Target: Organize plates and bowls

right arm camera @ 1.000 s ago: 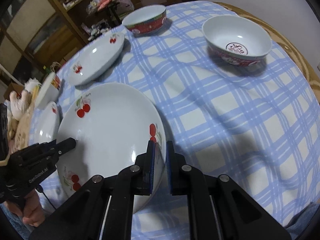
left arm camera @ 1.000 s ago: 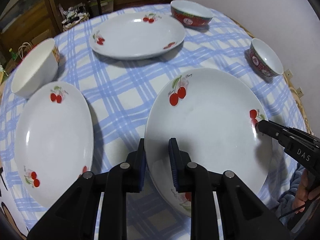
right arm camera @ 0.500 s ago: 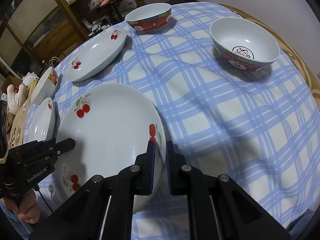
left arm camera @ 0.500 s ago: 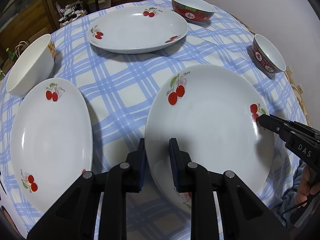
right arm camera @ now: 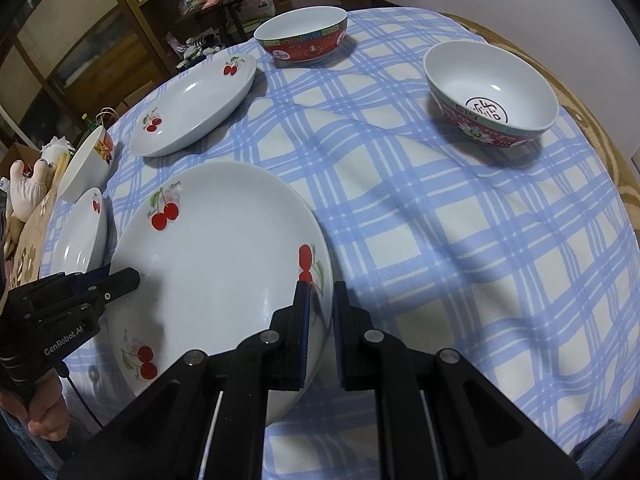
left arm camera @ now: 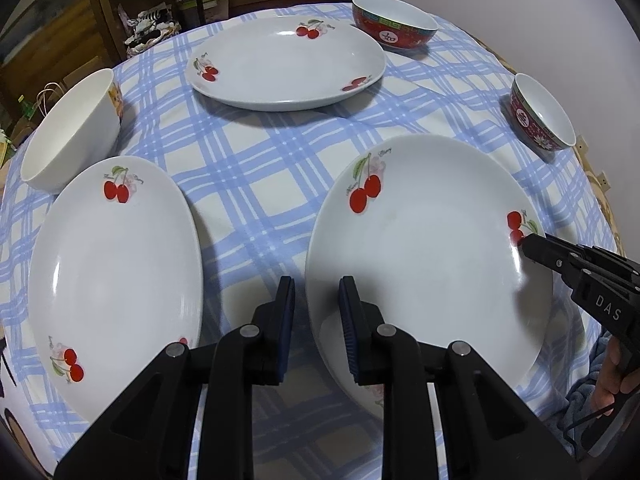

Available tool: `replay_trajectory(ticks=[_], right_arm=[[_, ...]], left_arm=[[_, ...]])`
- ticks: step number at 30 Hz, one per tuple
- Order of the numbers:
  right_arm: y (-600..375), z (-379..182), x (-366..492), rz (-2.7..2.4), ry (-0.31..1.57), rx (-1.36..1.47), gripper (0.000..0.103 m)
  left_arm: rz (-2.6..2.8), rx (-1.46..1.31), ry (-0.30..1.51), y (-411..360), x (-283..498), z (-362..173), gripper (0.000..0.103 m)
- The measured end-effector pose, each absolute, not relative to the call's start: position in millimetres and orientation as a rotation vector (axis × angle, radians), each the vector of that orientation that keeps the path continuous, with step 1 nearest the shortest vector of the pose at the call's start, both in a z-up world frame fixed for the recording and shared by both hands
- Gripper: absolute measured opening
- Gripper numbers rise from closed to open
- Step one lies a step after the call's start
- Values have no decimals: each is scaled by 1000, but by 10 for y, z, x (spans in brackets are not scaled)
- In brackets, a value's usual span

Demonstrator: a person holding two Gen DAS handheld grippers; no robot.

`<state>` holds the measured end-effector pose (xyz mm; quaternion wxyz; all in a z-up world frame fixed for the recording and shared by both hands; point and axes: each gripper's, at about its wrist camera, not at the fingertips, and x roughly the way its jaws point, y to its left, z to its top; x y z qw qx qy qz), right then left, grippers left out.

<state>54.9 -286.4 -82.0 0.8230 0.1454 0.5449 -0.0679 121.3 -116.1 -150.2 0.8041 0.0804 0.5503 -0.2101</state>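
A large white plate with cherry prints (left arm camera: 432,248) (right arm camera: 216,264) hangs just above the blue-checked tablecloth (left arm camera: 256,168), casting a shadow. My left gripper (left arm camera: 316,304) is shut on its near-left rim, one pad under the edge and one over the inside. On the opposite rim by the cherry print, my right gripper (right arm camera: 320,308) is shut on the same plate. Each gripper shows in the other's view: the right gripper (left arm camera: 528,244) at the plate's right edge, the left gripper (right arm camera: 128,280) at its left edge.
A second cherry plate (left arm camera: 112,280) lies left of the held one, a third (left arm camera: 288,64) at the far side. A white bowl (left arm camera: 68,132) stands at the left, a red bowl (left arm camera: 394,30) far back, another red bowl (right arm camera: 488,92) at the right. Shelves stand behind.
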Motion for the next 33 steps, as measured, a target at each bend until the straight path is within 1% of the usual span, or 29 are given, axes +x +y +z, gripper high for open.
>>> replay_trajectory(ticks=[7,10,12,13,15,16,18,19,21,22,24,26,27,28,29,30,31,32,33], right_arm=[[-2842,-734,528,-175,1141,301,13],[-2859,-660,519,-179,1131,307,17],[-2859,-579,511,-180,1118,312,27],[-2852,-516,502,-172,1102,322,30],[-2835,-404,498,-159,1079,335,44],[-2813,-328,501,-154,1062,333,47],[-2757,-202,510,-146,1033,320,58],[-2712,-124,525,-138,1017,310,60],[-2637,-18,552,-123,999,298,70],[-2582,39,573,-113,987,294,73],[-2488,110,610,-101,976,287,86],[-2359,191,659,-84,965,278,91],[-2305,223,678,-75,962,273,91],[-2243,256,701,-64,961,267,91],[-2176,289,730,-52,961,256,92],[-2114,323,758,-41,962,245,94],[-2048,364,790,-31,962,236,95],[-1986,407,813,-21,954,232,100],[-1941,440,822,-14,943,229,103]], left_arm=[[-430,180,1168,-1076,1177,-1400,23],[-420,188,1159,-1020,1167,-1313,24],[-400,203,1146,-973,1158,-1225,24],[-392,205,1140,-944,1157,-1179,24],[-379,197,1134,-864,1169,-1083,24],[-372,191,1135,-819,1175,-1041,24],[-352,175,1136,-686,1196,-943,26],[-339,175,1135,-619,1204,-900,27],[-318,186,1128,-499,1198,-835,29],[-302,191,1123,-426,1196,-798,32],[-274,187,1113,-270,1200,-724,38],[-251,175,1102,-131,1205,-661,48],[-240,167,1094,-40,1203,-621,51],[-229,159,1089,38,1203,-590,56],[-215,152,1090,111,1207,-567,64],[-204,150,1091,164,1213,-552,69],[-194,146,1088,224,1214,-536,76],[-183,145,1079,288,1213,-518,80],[-173,146,1071,333,1216,-507,82]])
